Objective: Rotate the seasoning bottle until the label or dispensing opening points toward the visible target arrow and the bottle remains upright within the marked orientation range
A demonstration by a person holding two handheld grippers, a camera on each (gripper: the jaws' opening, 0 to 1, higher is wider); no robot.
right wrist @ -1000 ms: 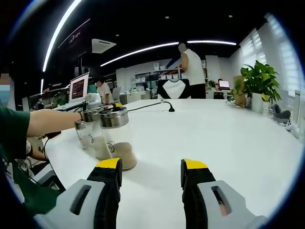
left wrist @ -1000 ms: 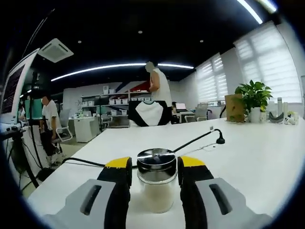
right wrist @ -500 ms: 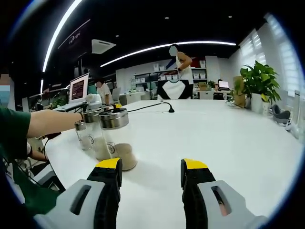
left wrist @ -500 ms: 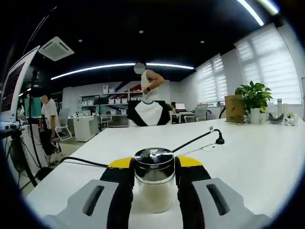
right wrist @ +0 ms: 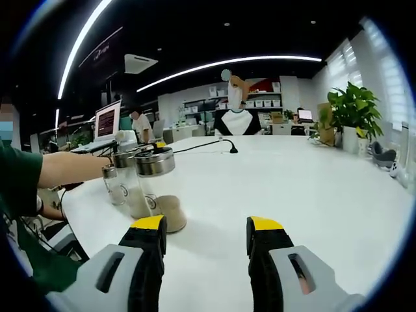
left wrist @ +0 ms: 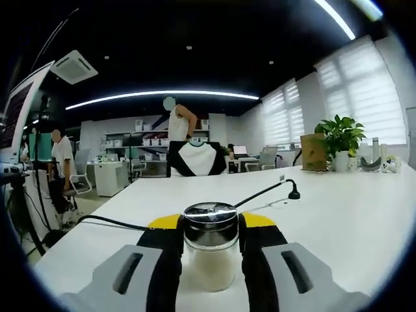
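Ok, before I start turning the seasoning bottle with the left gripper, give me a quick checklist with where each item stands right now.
1. Left gripper closed on the seasoning bottle: ok, both jaws press its sides.
2. Bottle upright: ok, metal lid sits level.
3. Target arrow located: cannot tell, no marking on the white table.
4. Label or opening direction: cannot tell.
5. Right gripper out of the way: ok, open over bare table.
6. Neighbours: not ok, other jars stand close beside the bottle; black cable lies just behind.
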